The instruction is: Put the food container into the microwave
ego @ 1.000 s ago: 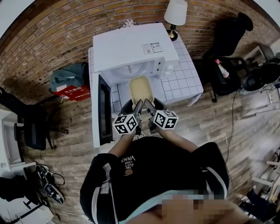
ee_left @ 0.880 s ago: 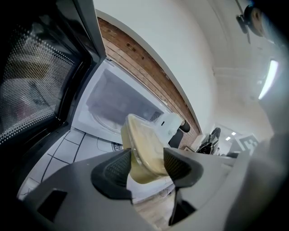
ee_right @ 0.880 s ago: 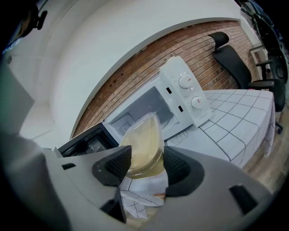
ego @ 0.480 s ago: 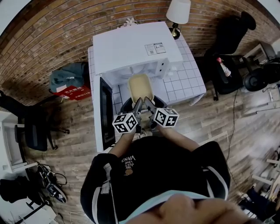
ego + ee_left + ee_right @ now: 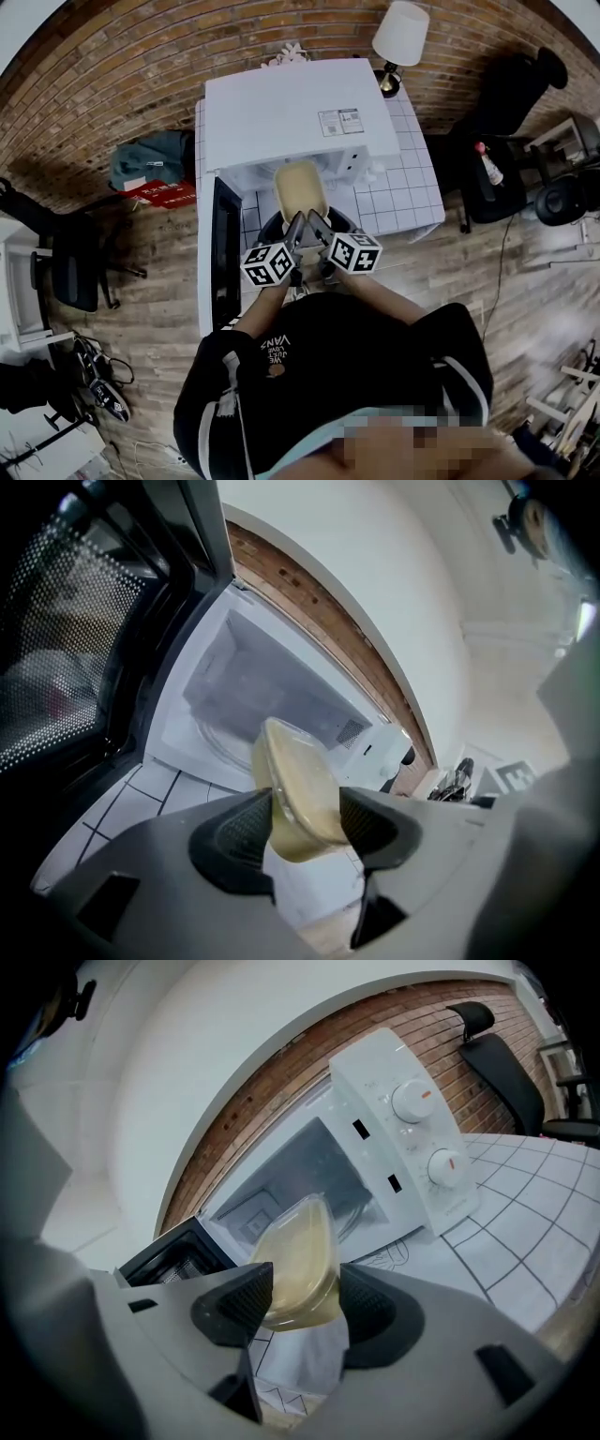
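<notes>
Premises: informal office or studio room with a makeshift kitchen corner.
Observed: white microwave [image 5: 291,112] on a white tiled table [image 5: 398,187] against a brick wall [image 5: 122,66], table lamp [image 5: 401,33] beside it; wood-plank floor [image 5: 141,309]; black office chairs [image 5: 520,89]; bags [image 5: 150,159] on the floor.

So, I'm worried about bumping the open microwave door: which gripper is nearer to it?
Left. The left gripper clamps the food container on the side facing the microwave door; the right gripper clamps the opposite side.

Even, soft daylight (heavy fisheye bending at edges)
</notes>
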Motion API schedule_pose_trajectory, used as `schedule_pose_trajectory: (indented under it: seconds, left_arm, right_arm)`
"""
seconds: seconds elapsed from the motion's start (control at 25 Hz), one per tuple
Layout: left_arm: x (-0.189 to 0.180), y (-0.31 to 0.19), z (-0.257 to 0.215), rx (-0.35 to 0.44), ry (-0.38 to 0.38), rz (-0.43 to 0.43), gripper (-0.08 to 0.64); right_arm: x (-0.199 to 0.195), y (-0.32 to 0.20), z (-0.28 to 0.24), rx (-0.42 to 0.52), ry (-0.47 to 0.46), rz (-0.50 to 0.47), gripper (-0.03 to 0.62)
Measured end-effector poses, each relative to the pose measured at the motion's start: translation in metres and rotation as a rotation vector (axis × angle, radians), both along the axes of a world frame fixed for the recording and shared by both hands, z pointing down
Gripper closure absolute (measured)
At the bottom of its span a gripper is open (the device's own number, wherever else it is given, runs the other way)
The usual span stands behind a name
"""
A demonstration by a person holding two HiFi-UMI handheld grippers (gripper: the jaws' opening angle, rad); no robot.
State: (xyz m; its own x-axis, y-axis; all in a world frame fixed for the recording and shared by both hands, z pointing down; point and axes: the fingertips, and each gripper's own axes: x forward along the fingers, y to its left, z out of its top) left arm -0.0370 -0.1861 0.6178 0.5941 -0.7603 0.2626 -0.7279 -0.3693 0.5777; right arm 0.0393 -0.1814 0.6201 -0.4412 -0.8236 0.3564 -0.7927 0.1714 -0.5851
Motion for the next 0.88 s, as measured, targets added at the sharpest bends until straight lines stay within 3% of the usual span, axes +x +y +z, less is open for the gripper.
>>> schedule_pose_trajectory:
  seconds: [0.88]
  left_arm:
    - [-0.002, -0.062, 0.012, -0.045, 0.004, -0.089, 0.328]
  right_arm:
    - [-0.002, -0.069, 0.012, -0.048, -0.017, -0.083, 0.381]
